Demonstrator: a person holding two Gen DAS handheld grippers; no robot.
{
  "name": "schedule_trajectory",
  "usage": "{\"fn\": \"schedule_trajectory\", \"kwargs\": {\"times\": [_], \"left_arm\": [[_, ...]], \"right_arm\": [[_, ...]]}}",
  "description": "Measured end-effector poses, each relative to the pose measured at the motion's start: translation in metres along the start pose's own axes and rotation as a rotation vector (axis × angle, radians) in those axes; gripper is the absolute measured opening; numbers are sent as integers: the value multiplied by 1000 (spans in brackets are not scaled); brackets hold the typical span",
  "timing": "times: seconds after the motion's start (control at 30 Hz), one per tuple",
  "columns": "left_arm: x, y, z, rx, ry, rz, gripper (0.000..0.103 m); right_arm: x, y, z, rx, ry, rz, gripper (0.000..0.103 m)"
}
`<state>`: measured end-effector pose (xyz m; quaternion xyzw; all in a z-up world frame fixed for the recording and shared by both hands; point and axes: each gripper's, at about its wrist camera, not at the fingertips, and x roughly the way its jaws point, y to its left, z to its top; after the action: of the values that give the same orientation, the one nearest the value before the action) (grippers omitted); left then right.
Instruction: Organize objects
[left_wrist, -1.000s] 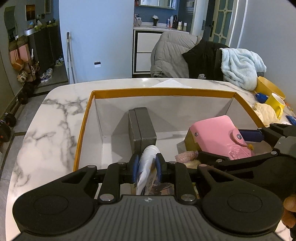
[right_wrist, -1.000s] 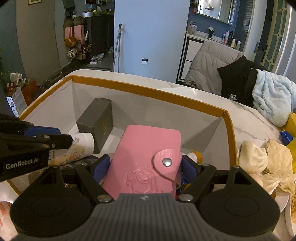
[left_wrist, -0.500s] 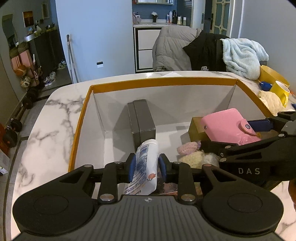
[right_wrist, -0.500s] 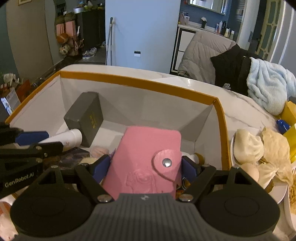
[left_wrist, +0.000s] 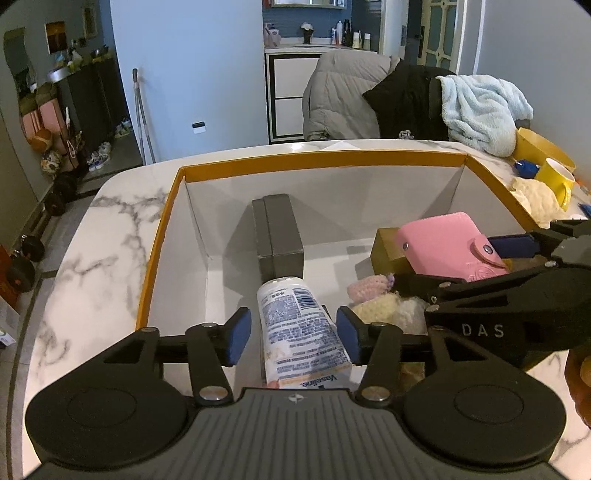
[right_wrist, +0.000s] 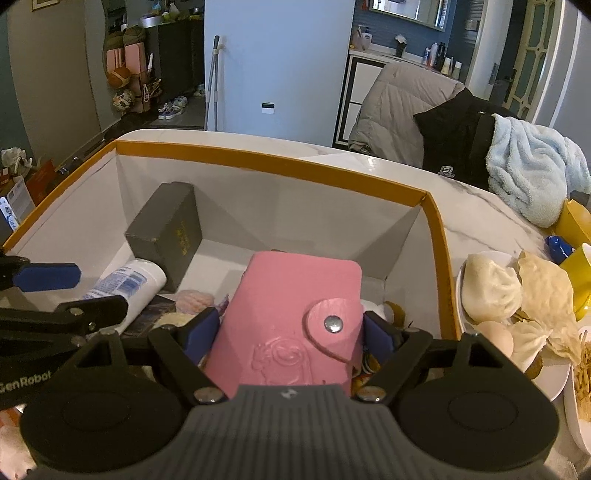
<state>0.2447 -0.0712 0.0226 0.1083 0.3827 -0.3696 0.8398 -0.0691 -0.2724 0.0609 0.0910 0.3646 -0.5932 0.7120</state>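
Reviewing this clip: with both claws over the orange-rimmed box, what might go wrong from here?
1. The left claw has just been opening; the Vaseline tube lies loose between its pads, cap against the dark grey box, and may roll or get dragged out on withdrawal.
2. The right claw grips the pink wallet above knitted items; released there, it may land tilted.
3. The claws sit close and might collide.
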Motion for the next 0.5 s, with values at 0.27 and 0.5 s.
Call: {"fn": "schedule_trajectory", "kwargs": {"times": [0.27,0.5], "left_arm": [[-8,0,-1,1,-10,10,75],[-14,0,-2,5,-18,21,78]], "right_arm": [[-5,-5,-3,34,-2,1,93],[-14,2,-1,-7,-16,-17,94]]}}
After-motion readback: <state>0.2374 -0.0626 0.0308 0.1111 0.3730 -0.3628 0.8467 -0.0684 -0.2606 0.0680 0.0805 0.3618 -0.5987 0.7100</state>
